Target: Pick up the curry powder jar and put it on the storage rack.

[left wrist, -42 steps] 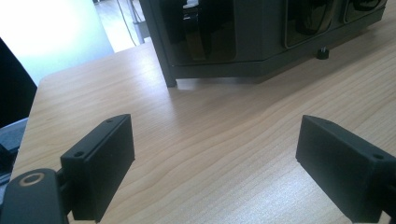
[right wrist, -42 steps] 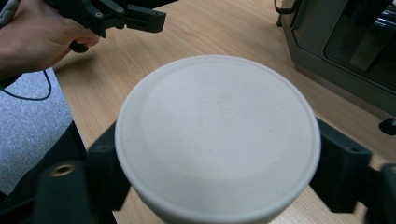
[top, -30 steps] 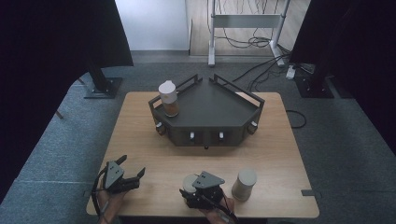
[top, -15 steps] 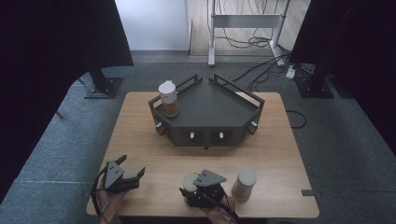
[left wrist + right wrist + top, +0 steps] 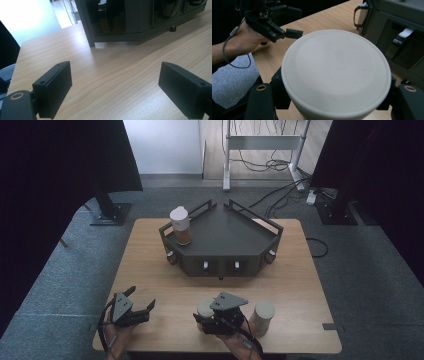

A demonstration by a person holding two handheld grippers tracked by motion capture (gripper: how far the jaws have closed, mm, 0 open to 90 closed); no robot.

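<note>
A jar with a white lid (image 5: 336, 70) sits between the jaws of my right gripper (image 5: 332, 102), which is shut on its body just below the lid. In the high view that jar (image 5: 204, 308) and the right gripper (image 5: 207, 321) are near the table's front edge, at the middle. A second white-lidded jar (image 5: 262, 317) stands just to their right. A third jar (image 5: 180, 225), with brown contents, stands on the left wing of the dark angular rack (image 5: 235, 237). My left gripper (image 5: 142, 298) is held at the front left, open, with only bare wood between its jaws (image 5: 125, 85).
The dark rack (image 5: 140, 20) takes up the far middle of the wooden table (image 5: 300, 285) and has small drawers along its front. From the right gripper view, a hand holds the left gripper (image 5: 287, 32) off to the left. Cables and stand legs lie on the floor beyond.
My right gripper has risen a little with the jar held in it. The left gripper has stayed where it was.
</note>
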